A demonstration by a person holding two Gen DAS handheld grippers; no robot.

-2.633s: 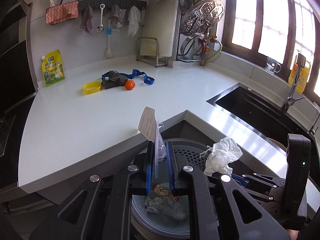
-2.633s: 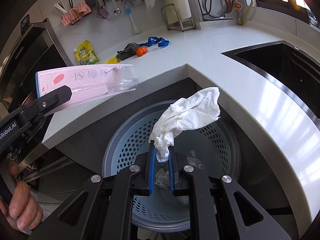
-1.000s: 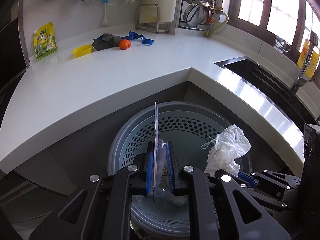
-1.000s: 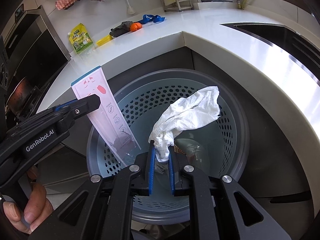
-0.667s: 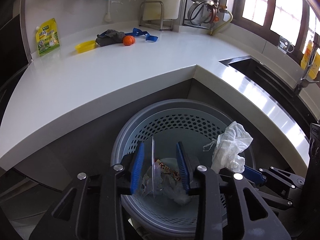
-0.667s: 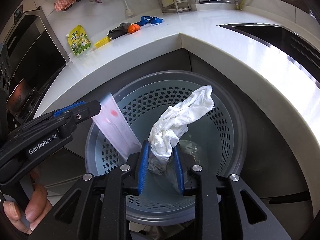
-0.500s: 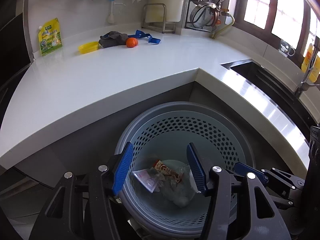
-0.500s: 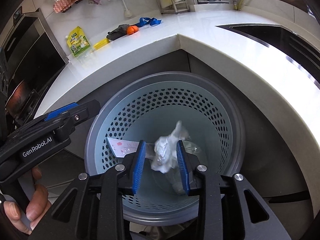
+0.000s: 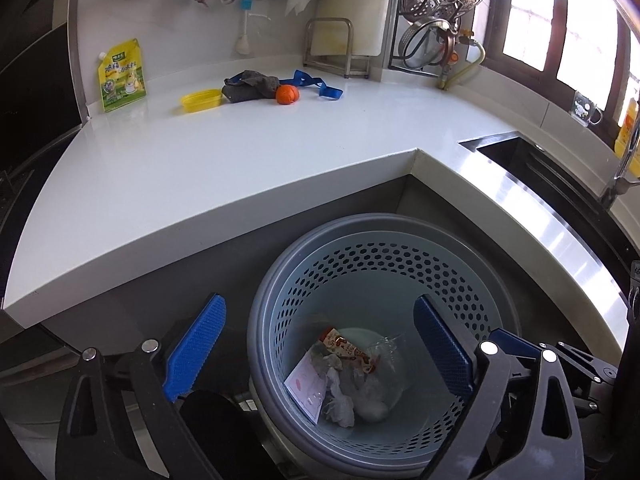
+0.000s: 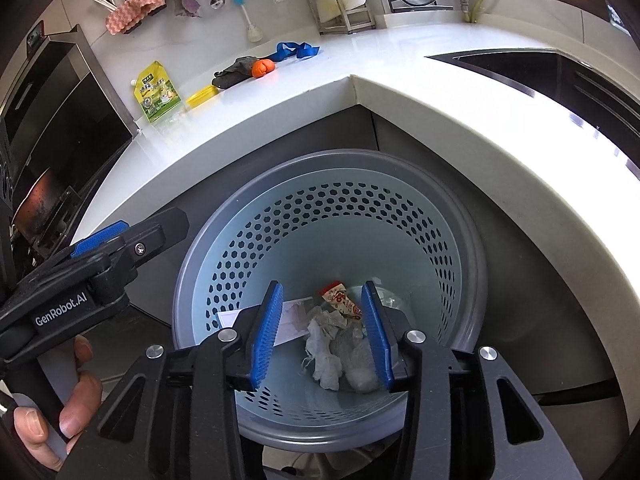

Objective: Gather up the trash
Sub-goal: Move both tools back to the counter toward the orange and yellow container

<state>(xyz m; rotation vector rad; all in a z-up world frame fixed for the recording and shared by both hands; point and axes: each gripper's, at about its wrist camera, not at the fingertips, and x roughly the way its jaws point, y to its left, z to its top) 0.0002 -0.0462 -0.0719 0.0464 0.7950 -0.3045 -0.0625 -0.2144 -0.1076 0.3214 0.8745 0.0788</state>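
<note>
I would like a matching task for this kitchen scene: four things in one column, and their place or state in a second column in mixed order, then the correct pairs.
Things:
1. crumpled tissue
2. orange ball
3. yellow pouch
4. left hand-held gripper

Place or state:
A. leaning on the wall at the back of the counter
B. open, holding nothing
C. at the bottom of the waste basket
D. on the counter beside a dark cloth

Pairs: 1-C, 2-D, 3-A, 4-B
</note>
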